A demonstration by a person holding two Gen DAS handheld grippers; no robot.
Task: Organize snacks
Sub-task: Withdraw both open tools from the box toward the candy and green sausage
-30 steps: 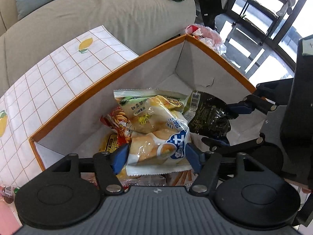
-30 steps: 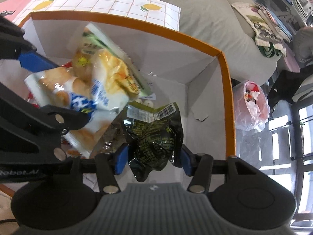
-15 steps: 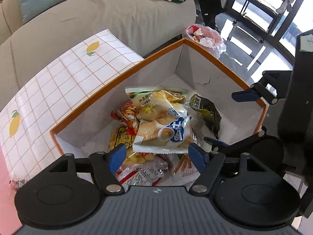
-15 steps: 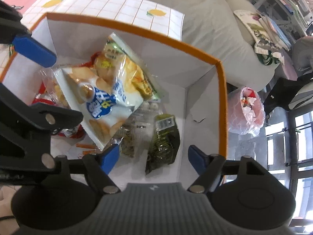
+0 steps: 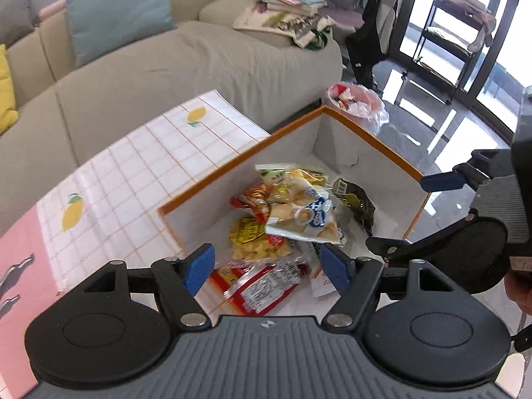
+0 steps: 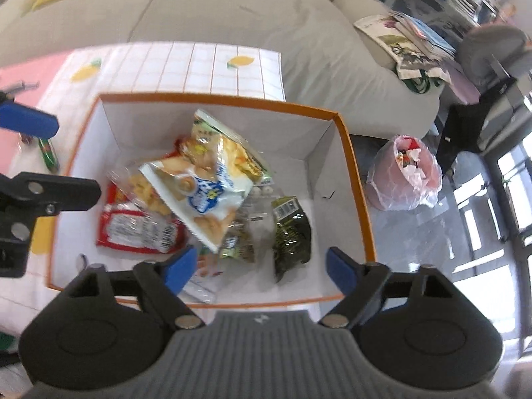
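Note:
An orange-rimmed white box (image 5: 239, 161) (image 6: 357, 179) holds several snack packs. A white and blue biscuit bag (image 5: 304, 219) (image 6: 196, 196) lies on top, a dark green packet (image 5: 355, 204) (image 6: 291, 234) beside it, and a red packet (image 5: 259, 287) (image 6: 139, 229) near the front. My left gripper (image 5: 267, 267) is open and empty above the box's near side. My right gripper (image 6: 259, 269) is open and empty above the box, and it also shows at the right of the left wrist view (image 5: 442, 181).
The box stands on a lemon-print checked cloth (image 5: 139, 173) (image 6: 199, 66). A beige sofa (image 5: 186, 56) (image 6: 232, 16) lies behind. A pink bin with a plastic bag (image 5: 355, 104) (image 6: 410, 174) stands on the floor beside the box. A small green item (image 6: 48, 153) lies on the cloth at left.
Both grippers opened: the left let go of the biscuit bag, the right the dark green packet. Both packs now lie in the box. Both grippers have risen and pulled back.

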